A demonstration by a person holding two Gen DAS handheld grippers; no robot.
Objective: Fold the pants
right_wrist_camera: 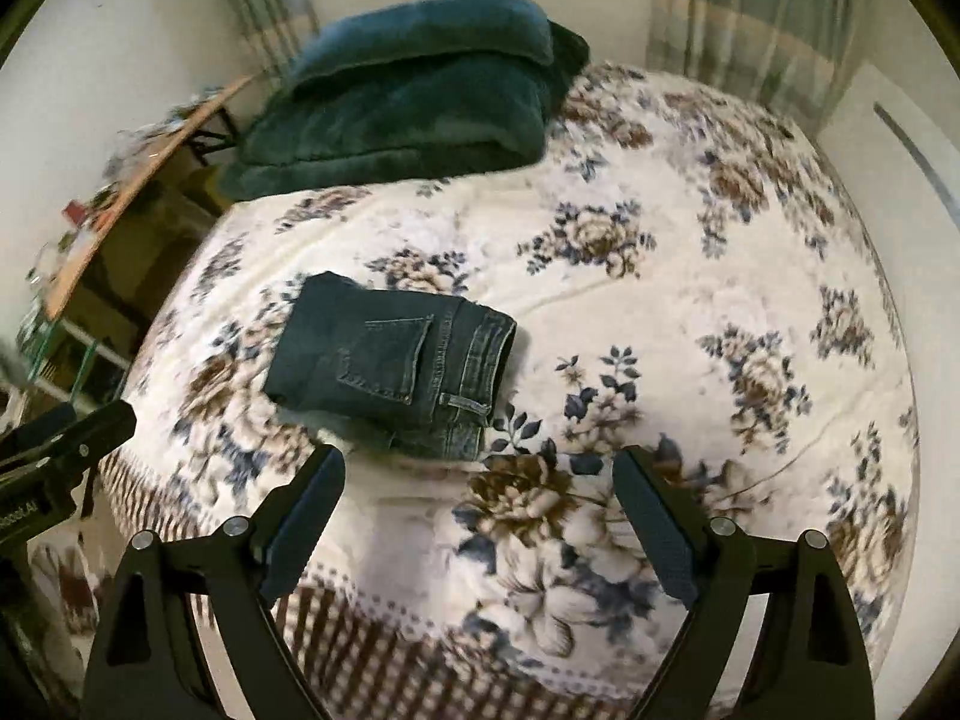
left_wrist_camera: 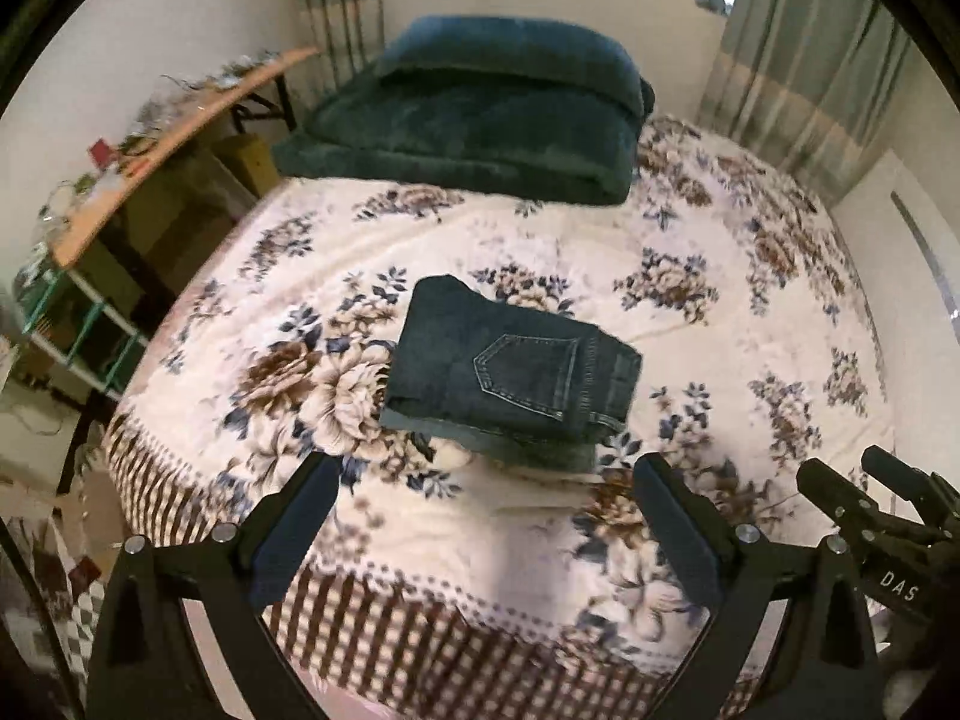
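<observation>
Dark blue jeans (left_wrist_camera: 510, 378) lie folded into a compact rectangle on the flowered bedspread (left_wrist_camera: 690, 360), back pocket up and the waistband at the right. My left gripper (left_wrist_camera: 486, 474) hangs open well above the near edge of the bed, nothing between its fingers, the jeans just beyond its tips. In the right wrist view the same folded jeans (right_wrist_camera: 390, 360) lie left of centre. My right gripper (right_wrist_camera: 480, 468) is open and empty too, raised above the bed to the right of the jeans. Each gripper shows at the edge of the other's view.
A folded dark green blanket (left_wrist_camera: 474, 120) lies at the far end of the bed. A cluttered wooden table (left_wrist_camera: 162, 138) and a green rack (left_wrist_camera: 78, 324) stand to the left of the bed. Curtains (left_wrist_camera: 804, 42) and a window line the far wall.
</observation>
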